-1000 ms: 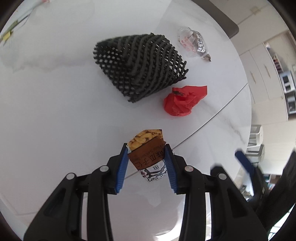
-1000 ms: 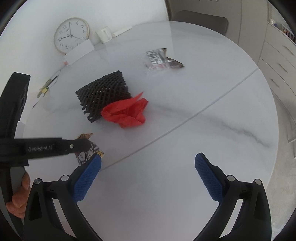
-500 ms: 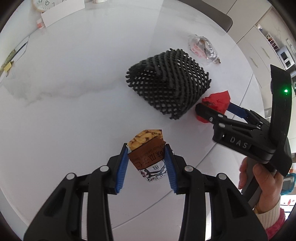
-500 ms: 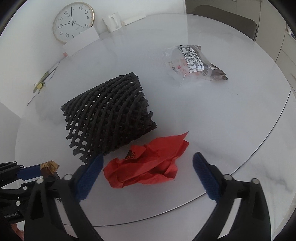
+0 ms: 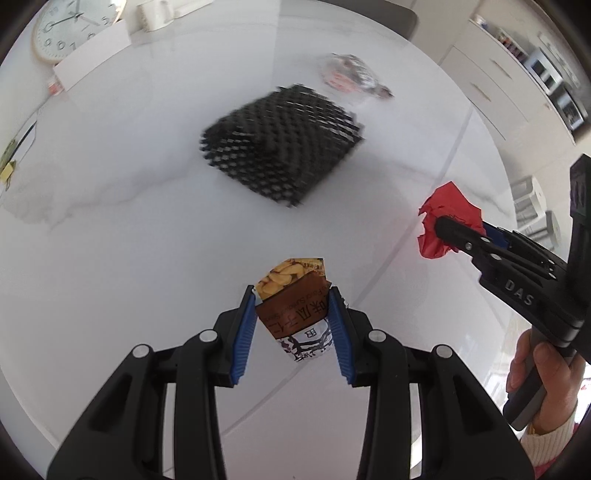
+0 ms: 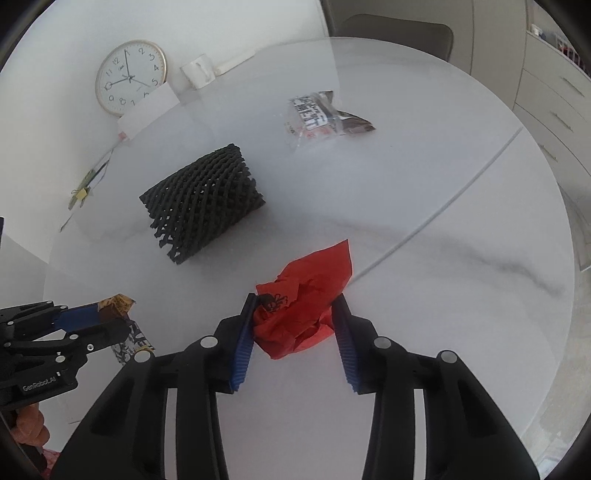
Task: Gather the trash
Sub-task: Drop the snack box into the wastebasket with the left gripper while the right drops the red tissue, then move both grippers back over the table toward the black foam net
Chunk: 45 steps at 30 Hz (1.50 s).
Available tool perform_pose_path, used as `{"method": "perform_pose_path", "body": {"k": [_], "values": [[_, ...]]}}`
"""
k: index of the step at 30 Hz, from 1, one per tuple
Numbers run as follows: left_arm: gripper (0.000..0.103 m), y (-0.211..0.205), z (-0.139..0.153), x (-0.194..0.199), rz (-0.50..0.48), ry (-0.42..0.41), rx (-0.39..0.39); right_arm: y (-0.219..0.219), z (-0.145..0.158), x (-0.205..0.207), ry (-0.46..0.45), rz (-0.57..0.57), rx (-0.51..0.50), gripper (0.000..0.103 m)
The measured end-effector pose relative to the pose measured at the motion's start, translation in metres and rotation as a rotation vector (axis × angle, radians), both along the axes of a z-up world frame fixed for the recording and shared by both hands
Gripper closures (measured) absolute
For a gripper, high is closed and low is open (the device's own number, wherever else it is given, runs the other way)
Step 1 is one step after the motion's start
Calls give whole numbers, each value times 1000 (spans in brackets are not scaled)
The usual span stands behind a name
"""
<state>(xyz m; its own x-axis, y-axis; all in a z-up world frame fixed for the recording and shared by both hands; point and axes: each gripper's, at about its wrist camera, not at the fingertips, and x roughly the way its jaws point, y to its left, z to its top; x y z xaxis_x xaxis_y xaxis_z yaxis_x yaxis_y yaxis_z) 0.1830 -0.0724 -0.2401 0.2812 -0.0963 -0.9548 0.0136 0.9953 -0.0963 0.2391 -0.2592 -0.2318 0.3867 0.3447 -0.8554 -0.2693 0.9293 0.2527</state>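
Observation:
My left gripper (image 5: 292, 291) is shut on a brown snack packet (image 5: 295, 310), held above the white marble table (image 5: 129, 240). In the right wrist view the packet (image 6: 118, 304) sticks out of that gripper at the lower left. My right gripper (image 6: 295, 299) has its jaws closing, and both blue pads press on the crumpled red wrapper (image 6: 306, 291) between them. Seen from the left wrist, the red wrapper (image 5: 443, 210) hangs at the right gripper's tips, clear of the table. A black foam net (image 6: 203, 199) and a clear plastic bag (image 6: 317, 114) lie farther back.
A wall clock (image 6: 129, 77), a white card and a white mug (image 6: 197, 70) stand at the table's far edge. A chair (image 6: 391, 33) is behind the table and cabinets (image 6: 554, 92) are to the right. A seam (image 6: 443, 206) crosses the tabletop.
The right gripper came down over the red wrapper beside the net, closed on it and carried it off the table. The left gripper kept the packet while its view rolled.

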Motion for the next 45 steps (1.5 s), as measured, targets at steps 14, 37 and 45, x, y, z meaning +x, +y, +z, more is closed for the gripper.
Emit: {"method": "perform_pose_path", "body": {"k": [14, 37, 45], "values": [[65, -178, -3, -128, -522, 71, -94, -177, 19, -232, 57, -311, -21, 62], [56, -240, -76, -201, -529, 276, -3, -245, -18, -330, 115, -360, 43, 62], [38, -229, -37, -191, -513, 137, 11, -225, -1, -315, 94, -327, 22, 48]]}}
